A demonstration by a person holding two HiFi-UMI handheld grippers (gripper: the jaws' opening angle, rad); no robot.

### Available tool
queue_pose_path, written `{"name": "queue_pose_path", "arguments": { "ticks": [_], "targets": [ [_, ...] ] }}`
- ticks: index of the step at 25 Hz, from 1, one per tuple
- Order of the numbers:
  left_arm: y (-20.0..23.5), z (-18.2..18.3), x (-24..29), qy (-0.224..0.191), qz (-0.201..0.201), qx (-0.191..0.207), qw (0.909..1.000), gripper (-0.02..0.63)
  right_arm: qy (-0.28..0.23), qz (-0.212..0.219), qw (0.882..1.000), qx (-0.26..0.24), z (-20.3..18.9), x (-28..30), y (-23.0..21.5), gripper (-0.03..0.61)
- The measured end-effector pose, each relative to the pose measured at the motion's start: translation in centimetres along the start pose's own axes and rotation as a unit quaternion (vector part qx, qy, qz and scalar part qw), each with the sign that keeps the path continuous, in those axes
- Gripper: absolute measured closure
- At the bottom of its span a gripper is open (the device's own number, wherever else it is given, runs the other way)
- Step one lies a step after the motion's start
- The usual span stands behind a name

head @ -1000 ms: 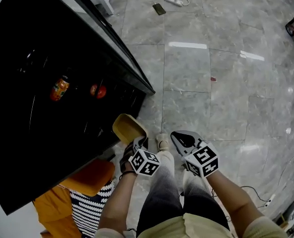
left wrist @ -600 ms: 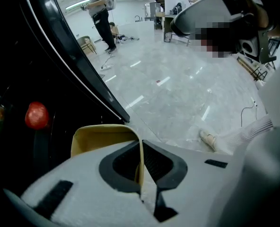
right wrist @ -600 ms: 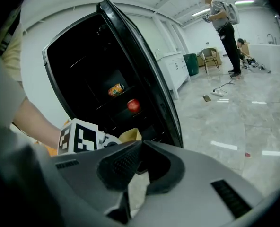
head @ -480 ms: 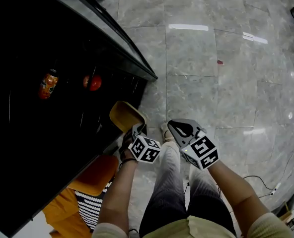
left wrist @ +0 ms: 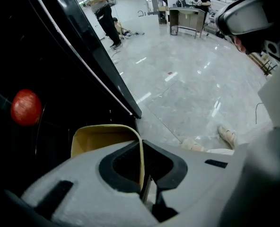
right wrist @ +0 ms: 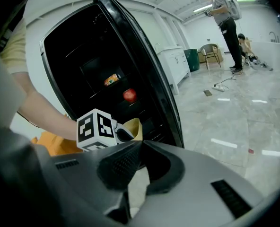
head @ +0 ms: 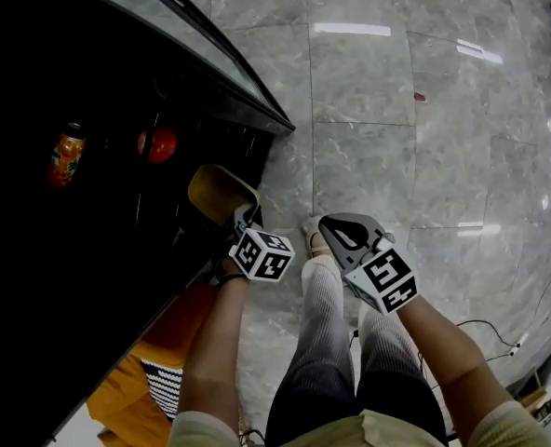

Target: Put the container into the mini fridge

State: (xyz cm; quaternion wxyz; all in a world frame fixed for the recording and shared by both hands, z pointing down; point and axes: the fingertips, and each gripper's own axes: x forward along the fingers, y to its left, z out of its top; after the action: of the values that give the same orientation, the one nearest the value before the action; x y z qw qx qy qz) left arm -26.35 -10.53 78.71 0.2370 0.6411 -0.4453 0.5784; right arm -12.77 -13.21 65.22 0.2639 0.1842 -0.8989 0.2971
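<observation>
The left gripper [head: 241, 220] is pinching the container [head: 215, 194]: in the left gripper view its dark, rough-faced jaws are pressed on the thin right wall of the container [left wrist: 102, 138], one inside and one outside. The container is a small open tub, mustard yellow, matt, with rounded corners and a thin pale rim, and nothing shows in it. It is held tilted, mouth up and toward the person, low at the open front of the mini fridge [head: 89, 250], just left of the door's [head: 220, 54] near corner. The bare left forearm [head: 215, 343] reaches forward and left, its marker cube [head: 262, 254] on top. The right gripper [head: 327, 226] hangs just right of it over the floor [head: 396, 156], its jaws pressed together on nothing, the right forearm [head: 443, 352] bent in toward the middle. The fridge is glossy black and dark inside, with wire shelves; a smooth red round fruit [head: 157, 144] and an orange bottle [head: 65, 160] lie farther in to the left, well apart from the container. The floor is polished grey marble tile with bright reflections. A pale shoe [head: 311, 236] shows between the grippers, and orange cloth [head: 127, 389] lies near left.
</observation>
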Motion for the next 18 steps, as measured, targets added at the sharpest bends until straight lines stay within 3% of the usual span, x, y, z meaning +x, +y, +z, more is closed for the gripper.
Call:
{"name": "queue_pose_path", "arguments": {
  "ticks": [18],
  "targets": [
    [3.9, -0.6, 6.1, -0.004, 0.052, -0.022, 0.9984, 0.581, 0.012, 0.020, 1.000, -0.018, -3.5, 4.5, -0.9, 0.548]
  ]
}}
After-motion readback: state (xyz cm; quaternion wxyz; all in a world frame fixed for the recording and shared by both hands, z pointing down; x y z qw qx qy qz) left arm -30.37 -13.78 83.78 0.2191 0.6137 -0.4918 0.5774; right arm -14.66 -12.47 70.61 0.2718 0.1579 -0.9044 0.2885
